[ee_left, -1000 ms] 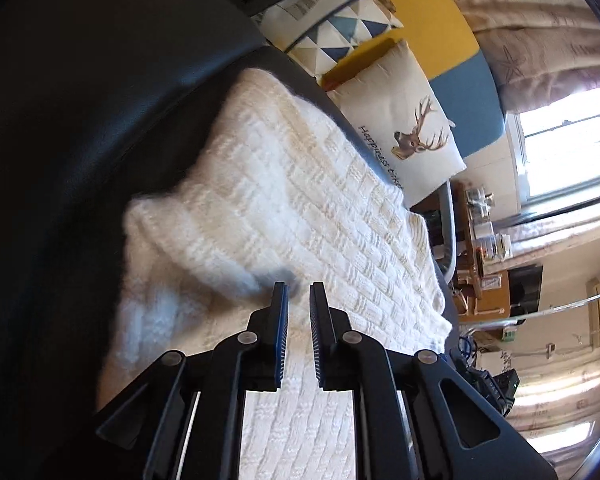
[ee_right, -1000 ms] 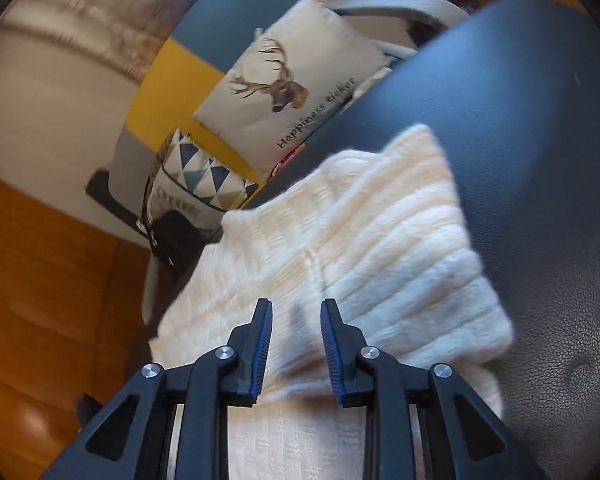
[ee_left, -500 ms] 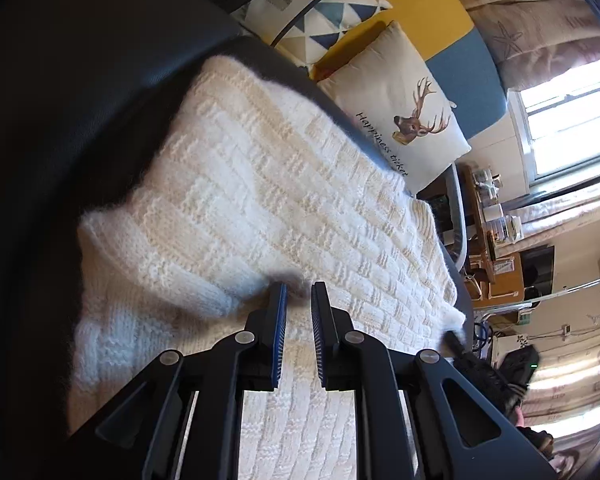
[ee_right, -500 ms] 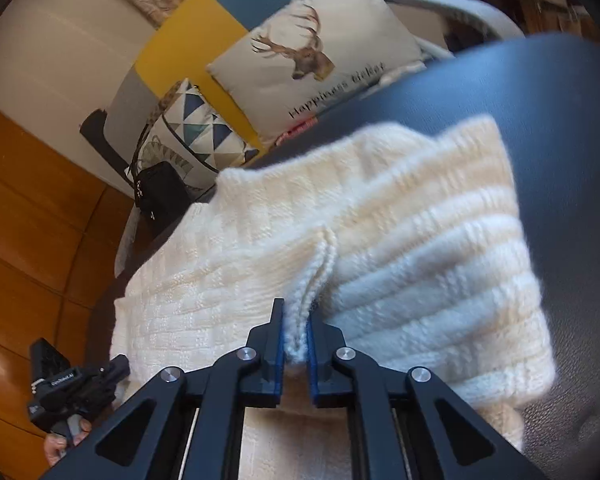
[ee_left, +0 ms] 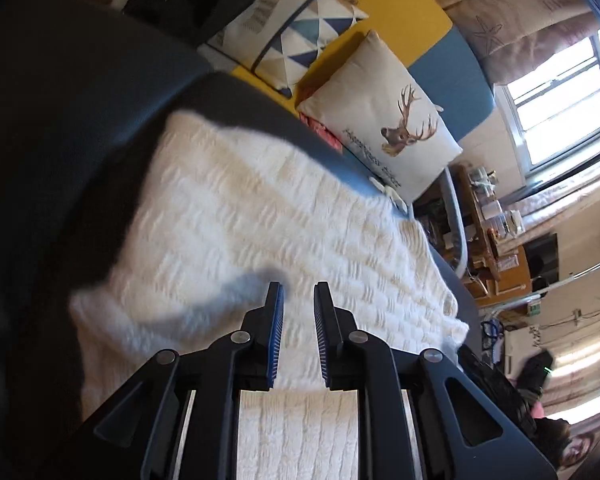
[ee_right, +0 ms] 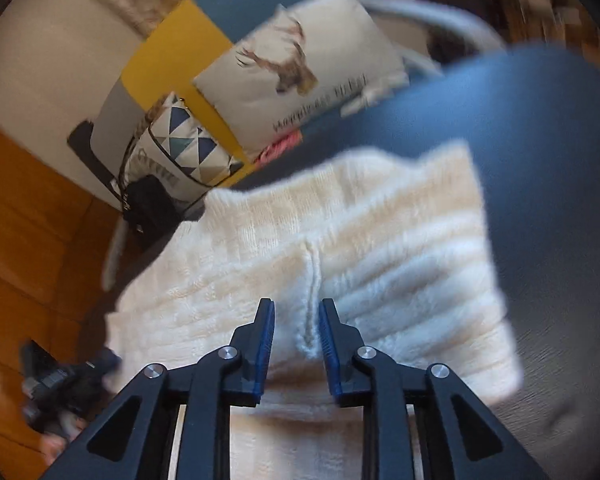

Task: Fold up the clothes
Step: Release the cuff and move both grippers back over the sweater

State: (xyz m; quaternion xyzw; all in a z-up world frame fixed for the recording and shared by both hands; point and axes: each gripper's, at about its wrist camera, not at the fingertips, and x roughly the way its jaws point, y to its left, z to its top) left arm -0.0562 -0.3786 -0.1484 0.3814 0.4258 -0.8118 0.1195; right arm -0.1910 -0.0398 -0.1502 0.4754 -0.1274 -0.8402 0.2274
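On the dark padded surface [ee_left: 80, 92] lies the white knit garment [ee_left: 260, 216], spread flat with one part already folded over so that a thicker ribbed layer sits at the right in the right wrist view. Beyond its far edge stand a deer-print cushion [ee_left: 380, 120] and a triangle-pattern cushion [ee_left: 300, 36], clear of the work area. Left gripper [ee_left: 298, 296] hangs above the near part of the knit with its jaws opening; a narrow gap shows between the pads and only flat fabric lies behind it, so nothing is held. Right gripper [ee_right: 296, 312] is placed over a raised pinch of fabric [ee_right: 312, 304], a small ridge standing up from the knit; its jaws are also opening, and the ridge sits between the pads without visible pressure, though motion blur makes contact at the ridge's near end hard to rule out. Both tools point steeply down at the garment, a posture suited to setting cloth down and letting it settle. Judged from the layout, one fold is laid and further folds are still needed.
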